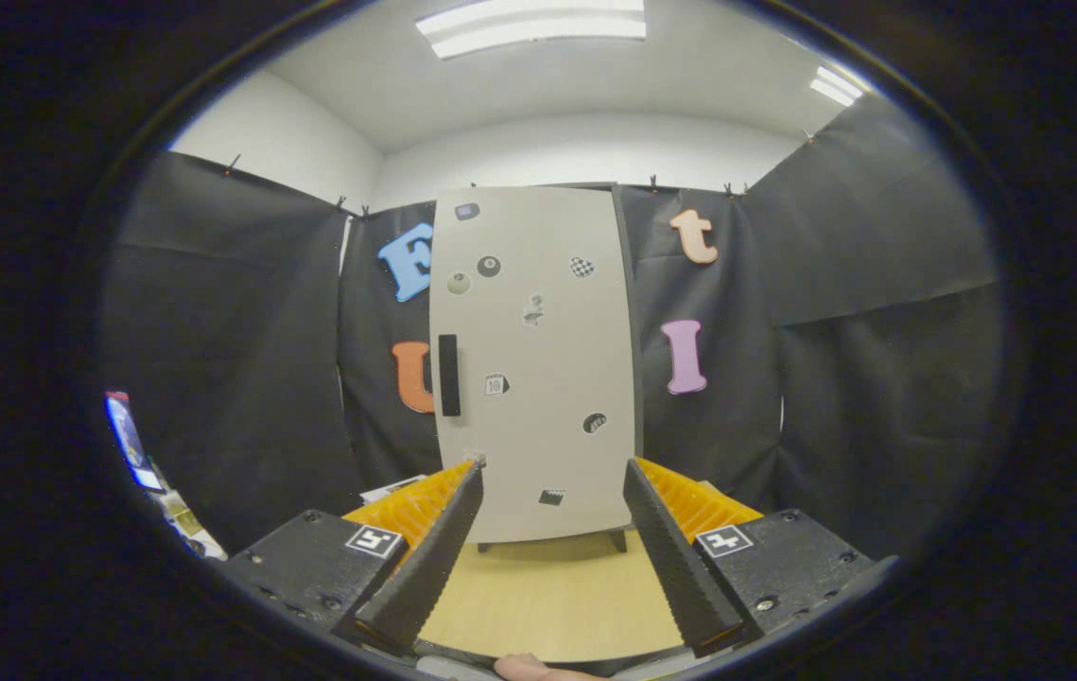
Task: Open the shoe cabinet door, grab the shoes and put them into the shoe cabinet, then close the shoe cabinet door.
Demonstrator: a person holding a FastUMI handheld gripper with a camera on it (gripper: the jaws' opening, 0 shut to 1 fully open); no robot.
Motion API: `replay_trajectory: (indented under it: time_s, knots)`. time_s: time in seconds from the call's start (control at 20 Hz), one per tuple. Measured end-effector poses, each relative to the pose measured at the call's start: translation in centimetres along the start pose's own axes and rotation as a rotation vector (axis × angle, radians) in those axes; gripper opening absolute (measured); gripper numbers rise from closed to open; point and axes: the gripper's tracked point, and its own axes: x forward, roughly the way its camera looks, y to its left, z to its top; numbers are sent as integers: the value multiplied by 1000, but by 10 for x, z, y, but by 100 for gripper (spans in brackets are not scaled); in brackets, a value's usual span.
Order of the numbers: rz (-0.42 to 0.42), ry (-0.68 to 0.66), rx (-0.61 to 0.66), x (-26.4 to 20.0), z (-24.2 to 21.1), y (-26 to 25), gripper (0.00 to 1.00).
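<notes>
The shoe cabinet (pixel 538 369) is a tall off-white box on short dark legs, standing on the wooden floor straight beyond my fingers. Its door is shut, dotted with several small stickers. A black vertical handle (pixel 448 375) sits on the door's left side at mid height. My gripper (pixel 552 465) is open with nothing between its fingers, some way short of the cabinet and pointing at its lower part. The left fingertip (pixel 474 470) lines up just below the handle.
Light wooden floor (pixel 547 596) runs from my fingers to the cabinet's feet. Black cloth walls close in behind and on both sides of the cabinet. Some flat printed items (pixel 155 482) lie low at the far left. A bit of a hand (pixel 529 668) shows below the fingers.
</notes>
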Motion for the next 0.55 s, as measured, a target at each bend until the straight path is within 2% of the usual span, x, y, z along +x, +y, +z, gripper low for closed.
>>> replay_trajectory:
  time_s: [0.55]
  knots:
    - [0, -30, -5, -21, 5, -9, 98]
